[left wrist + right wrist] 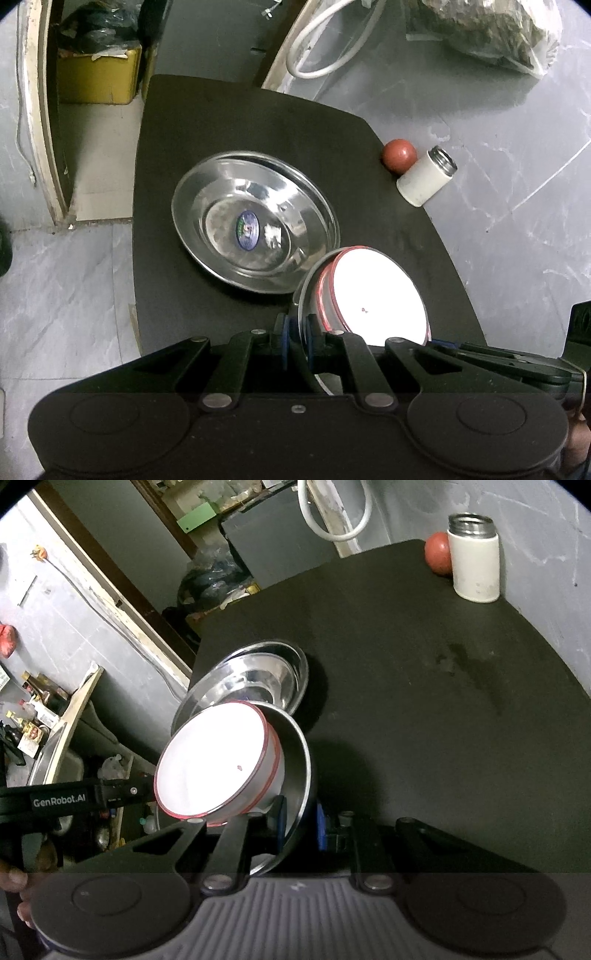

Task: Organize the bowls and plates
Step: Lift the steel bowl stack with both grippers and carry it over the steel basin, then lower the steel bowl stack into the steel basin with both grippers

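Black table (221, 122) | both tongs (298, 341) (299, 827) clamp steel bowl (299, 760) rim, seemingly | white bowl (214, 760) inside

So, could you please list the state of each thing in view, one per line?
Steel plate: flat on the black table, empty.
Held steel plate: tilted, lifted, both grippers on its rim.
White bowl: nested in the held steel plate.
White jar: upright, lid off.
Left gripper: shut.
Right gripper: shut.

Both wrist views look down, close — sharing the black table (229, 122) (424, 686).
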